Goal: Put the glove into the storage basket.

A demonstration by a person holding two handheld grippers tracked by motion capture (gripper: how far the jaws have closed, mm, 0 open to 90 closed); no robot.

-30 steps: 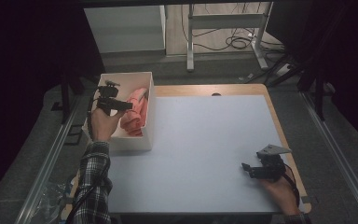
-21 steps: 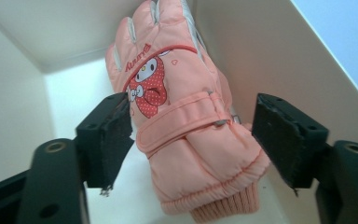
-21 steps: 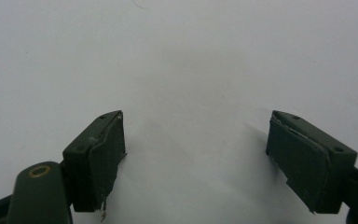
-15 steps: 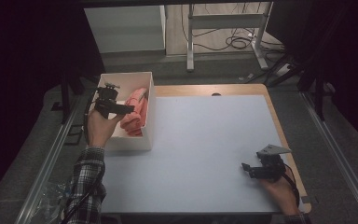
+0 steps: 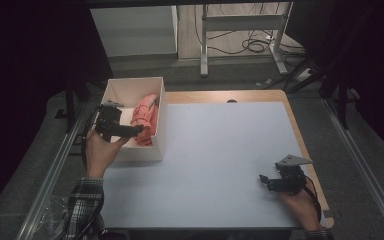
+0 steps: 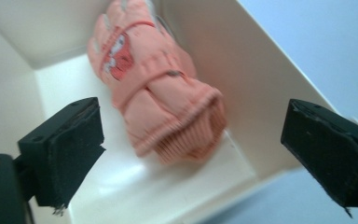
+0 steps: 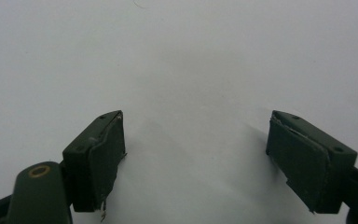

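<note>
No brand, label or lettering can be read anywhere here; the one marking is a small red and white figure on the back of the glove (image 6: pixel 149 74), too blurred to make out.

Over to the white box (image 5: pixel 111 95), open-topped, sitting at the table's (image 5: pixel 220 150) left edge, toward the far left corner. Inside it lie salmon-pink knitted gloves, bundled along the box's right wall; in the high view the bundle (image 5: pixel 145 117) runs from the far part of the box toward its near end. In the left gripper view the ribbed cuff points toward the camera and the fingers toward the box's far corner, and the floor of the box to the left of the gloves is bare white.

The left gripper (image 5: pixel 136 130) hangs above the box's near half, held in the person's left hand (image 5: pixel 100 150), and its jaws are spread wide, one on each side of the glove cuff with nothing between them. It is above the gloves, not touching them.

Across at the near right corner of the table, the right gripper (image 5: pixel 264 180) sits low over the pale blue surface in the right hand (image 5: pixel 300 202), pointing left. Its jaws stand wide apart too, nothing but bare tabletop between them.
</note>
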